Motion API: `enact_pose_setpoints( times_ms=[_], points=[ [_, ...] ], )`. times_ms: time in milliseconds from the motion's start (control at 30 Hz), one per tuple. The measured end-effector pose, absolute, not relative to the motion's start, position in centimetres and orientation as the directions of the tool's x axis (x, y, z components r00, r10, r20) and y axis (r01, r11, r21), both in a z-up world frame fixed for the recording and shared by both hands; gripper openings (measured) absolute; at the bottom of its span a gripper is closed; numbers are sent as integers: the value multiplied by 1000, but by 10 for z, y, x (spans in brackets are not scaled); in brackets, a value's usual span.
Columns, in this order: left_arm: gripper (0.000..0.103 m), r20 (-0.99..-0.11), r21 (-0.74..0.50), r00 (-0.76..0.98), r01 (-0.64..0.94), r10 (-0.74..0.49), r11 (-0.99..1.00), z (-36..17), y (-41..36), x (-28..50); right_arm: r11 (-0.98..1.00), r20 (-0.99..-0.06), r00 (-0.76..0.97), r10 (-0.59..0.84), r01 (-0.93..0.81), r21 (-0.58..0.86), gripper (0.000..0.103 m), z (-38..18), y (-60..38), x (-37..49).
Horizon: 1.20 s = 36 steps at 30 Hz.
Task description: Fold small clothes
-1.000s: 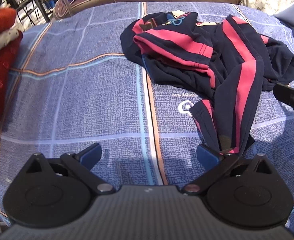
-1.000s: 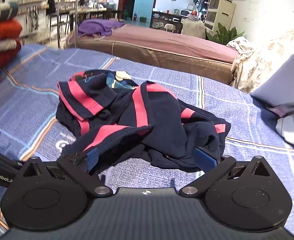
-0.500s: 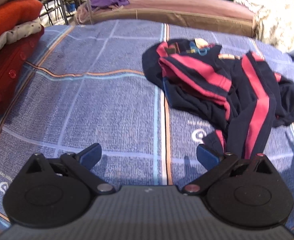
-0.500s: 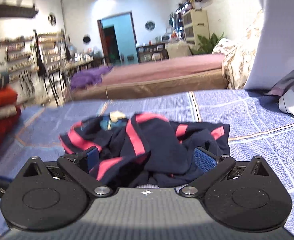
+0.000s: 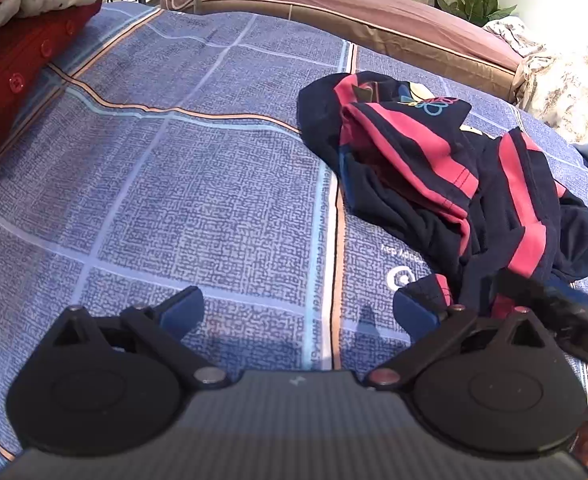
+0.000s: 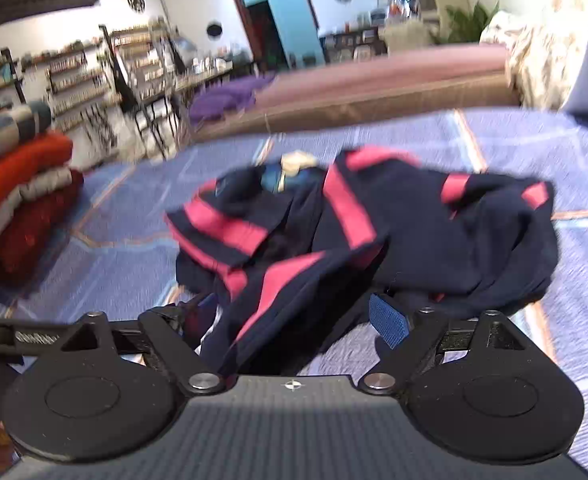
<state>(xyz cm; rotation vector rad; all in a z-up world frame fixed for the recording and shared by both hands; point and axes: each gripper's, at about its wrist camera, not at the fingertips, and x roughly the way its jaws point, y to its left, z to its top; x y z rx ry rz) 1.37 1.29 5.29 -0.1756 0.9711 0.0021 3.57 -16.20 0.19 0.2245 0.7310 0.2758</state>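
A crumpled navy garment with pink stripes (image 5: 434,168) lies on the blue patterned bedspread (image 5: 213,184). My left gripper (image 5: 298,314) is open, low over the bare bedspread, with its right fingertip (image 5: 414,316) beside the garment's near corner. In the right wrist view the same garment (image 6: 394,224) fills the middle. My right gripper (image 6: 294,316) is open, and a striped fold of the garment runs down between its fingers. The left wrist view shows part of the right gripper as a black bar at lower right.
A stack of folded red, grey and striped clothes (image 6: 17,200) stands at the left edge of the bed. A second bed with a mauve cover (image 5: 374,12) and purple cloth lies beyond. Floral fabric (image 5: 566,80) sits at the far right.
The right gripper has tilted up and moved in on the garment, so a fold now lies between its fingers. The left gripper has shifted back and left, and the right gripper's body shows beside it again.
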Motion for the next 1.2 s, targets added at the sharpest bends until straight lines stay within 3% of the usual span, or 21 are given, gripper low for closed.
enact_pose_setpoints(
  times_ms=[33,67,100,133,200,400,600,733,900,1133,1167,1200],
  points=[
    [103,-823,-151,562,-80,-81,985,52,14,14,931,-636,689,349,-176,320,103,-4,-159,37],
    [103,-825,-152,559,-79,-83,985,52,13,14,915,-634,671,384,-185,358,84,-8,-158,38],
    [103,-827,-151,555,-75,-84,986,51,13,14,899,-627,662,411,-184,397,33,-11,-159,37],
    [103,-830,-148,551,-71,-85,986,51,11,13,891,-620,664,419,-167,422,15,-12,-162,34],
    [103,-830,-143,551,-64,-85,988,52,9,11,886,-596,689,413,-151,439,6,-5,-171,27],
    [103,-820,-150,562,-34,-105,988,58,-2,6,910,-465,838,286,-85,406,5,53,-246,-21],
    [103,-823,-132,556,11,-115,991,57,-22,0,935,-393,914,-106,226,275,5,95,-363,-93],
    [103,-821,-95,561,45,-104,994,53,-40,-2,880,-417,852,-316,427,206,5,89,-422,-137],
    [103,-804,-27,590,74,-66,997,51,-67,10,838,-480,812,-333,488,244,5,63,-437,-159],
    [103,-766,134,643,134,17,982,44,-113,53,840,-498,814,-300,472,266,5,56,-420,-145],
    [100,-762,132,647,135,14,982,44,-116,59,839,-502,813,-295,472,270,6,55,-421,-142],
    [84,-758,105,652,142,-13,984,45,-119,63,839,-505,812,-292,471,273,6,55,-422,-142]
  ],
)
